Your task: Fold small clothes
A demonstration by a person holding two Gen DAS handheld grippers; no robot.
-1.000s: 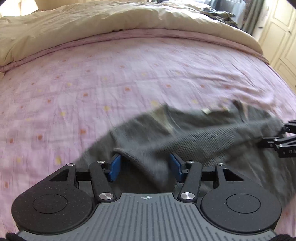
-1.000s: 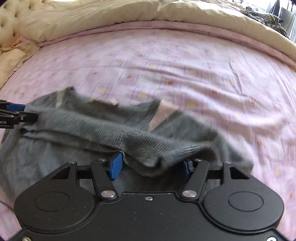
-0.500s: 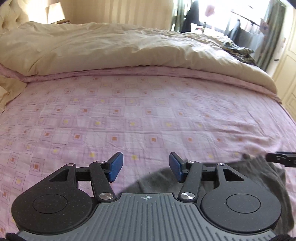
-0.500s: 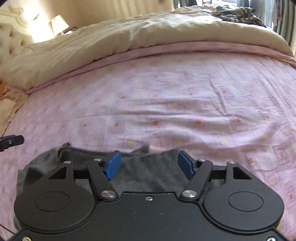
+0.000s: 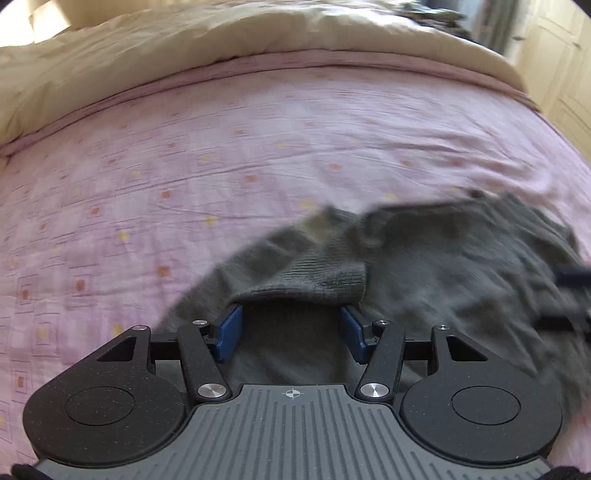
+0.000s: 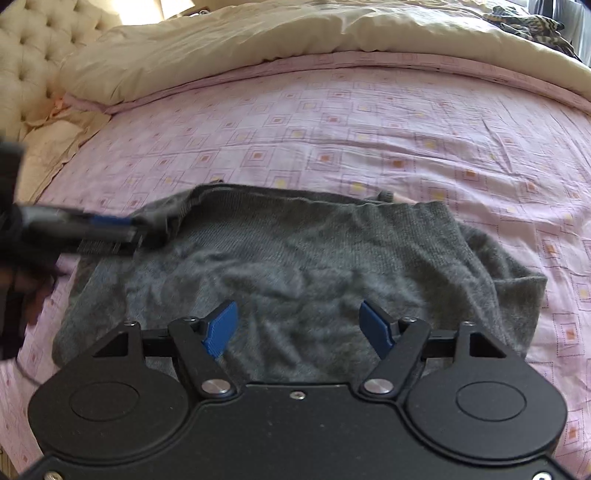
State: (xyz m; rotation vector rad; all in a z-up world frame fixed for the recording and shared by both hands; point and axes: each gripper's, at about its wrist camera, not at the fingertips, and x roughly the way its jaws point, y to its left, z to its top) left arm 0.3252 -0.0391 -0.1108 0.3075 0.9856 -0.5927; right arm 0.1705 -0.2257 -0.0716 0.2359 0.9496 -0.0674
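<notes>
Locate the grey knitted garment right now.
The grey knitted garment lies spread on the pink patterned bedsheet, directly ahead of the open right hand-held gripper; the left hand-held gripper straddles a folded edge at its left end.

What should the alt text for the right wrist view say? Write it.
A grey knitted garment lies spread on a pink patterned bedsheet, with the right tongs open above it. The left tongs, blurred, reach its far left edge; a beige duvet lies behind.
</notes>
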